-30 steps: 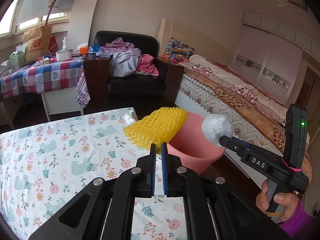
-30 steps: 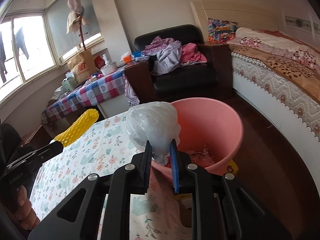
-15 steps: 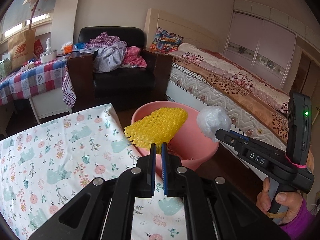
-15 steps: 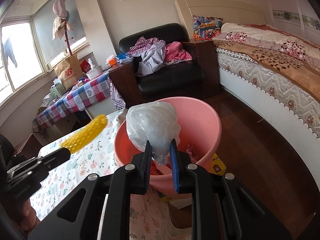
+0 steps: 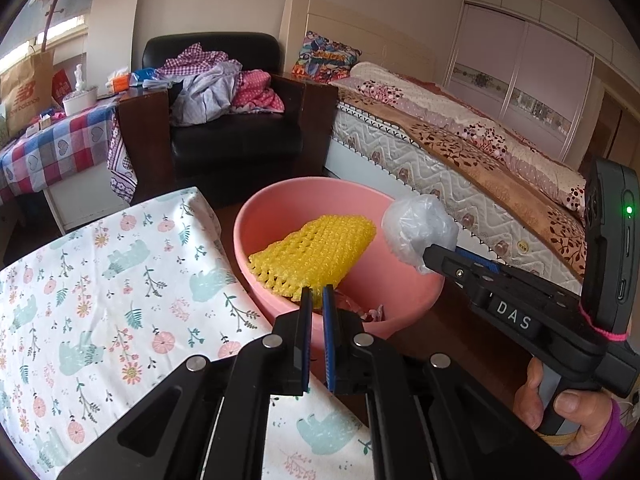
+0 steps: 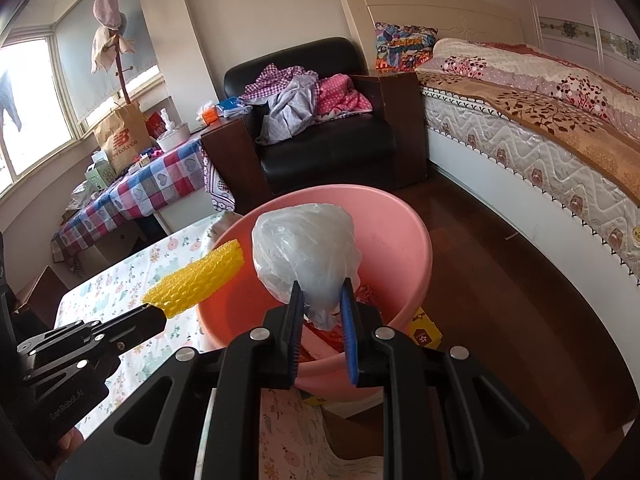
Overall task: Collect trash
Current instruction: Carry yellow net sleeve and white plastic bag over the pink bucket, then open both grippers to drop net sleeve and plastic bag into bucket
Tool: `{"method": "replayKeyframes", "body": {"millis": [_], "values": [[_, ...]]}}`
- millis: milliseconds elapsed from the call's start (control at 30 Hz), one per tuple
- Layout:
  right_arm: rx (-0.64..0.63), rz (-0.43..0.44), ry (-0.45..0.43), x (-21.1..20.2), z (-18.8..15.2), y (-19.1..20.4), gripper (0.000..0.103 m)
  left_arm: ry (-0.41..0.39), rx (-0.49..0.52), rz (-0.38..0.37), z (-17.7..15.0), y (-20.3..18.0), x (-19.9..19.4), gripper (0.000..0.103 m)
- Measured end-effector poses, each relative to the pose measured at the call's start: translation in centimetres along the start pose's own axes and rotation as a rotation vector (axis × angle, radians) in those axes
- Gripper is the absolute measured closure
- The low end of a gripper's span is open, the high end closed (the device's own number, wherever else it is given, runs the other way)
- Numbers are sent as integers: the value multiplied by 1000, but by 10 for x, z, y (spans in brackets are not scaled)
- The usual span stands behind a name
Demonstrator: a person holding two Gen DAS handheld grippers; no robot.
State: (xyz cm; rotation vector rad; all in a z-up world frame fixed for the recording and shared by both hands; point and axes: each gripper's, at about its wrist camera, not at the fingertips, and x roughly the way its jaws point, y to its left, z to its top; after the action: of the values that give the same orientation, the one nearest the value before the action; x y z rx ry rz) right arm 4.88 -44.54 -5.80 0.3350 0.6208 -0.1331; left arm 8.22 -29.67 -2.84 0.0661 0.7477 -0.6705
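Note:
A pink plastic basin (image 5: 352,200) stands on the floor beside the table's corner, with some scraps in its bottom. My left gripper (image 5: 317,294) is shut on a yellow foam net (image 5: 316,252), which hangs over the basin's near side. My right gripper (image 6: 320,292) is shut on a crumpled clear plastic bag (image 6: 306,252) held above the basin (image 6: 400,240). In the left wrist view the bag (image 5: 418,232) sits over the basin's right rim. From the right wrist, the foam net (image 6: 196,282) pokes in from the left over the rim.
A table with a floral cloth (image 5: 100,300) lies to the left of the basin. A bed (image 5: 460,160) runs along the right, a black armchair (image 5: 232,136) piled with clothes stands behind, and a checked side table (image 5: 48,148) is far left. A yellow box (image 6: 424,330) lies under the basin.
Both grippers have moved forward and down towards the basin. The foam net and the bag now hang over its opening instead of at its near edge.

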Motion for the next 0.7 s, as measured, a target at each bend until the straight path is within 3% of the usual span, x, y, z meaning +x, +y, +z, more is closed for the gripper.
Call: {"method": "replayKeyframes", "body": {"millis": [700], "values": [[25,-28,39,22,-4,-11,85,55,12,-43,-10,-7,21,96]]}}
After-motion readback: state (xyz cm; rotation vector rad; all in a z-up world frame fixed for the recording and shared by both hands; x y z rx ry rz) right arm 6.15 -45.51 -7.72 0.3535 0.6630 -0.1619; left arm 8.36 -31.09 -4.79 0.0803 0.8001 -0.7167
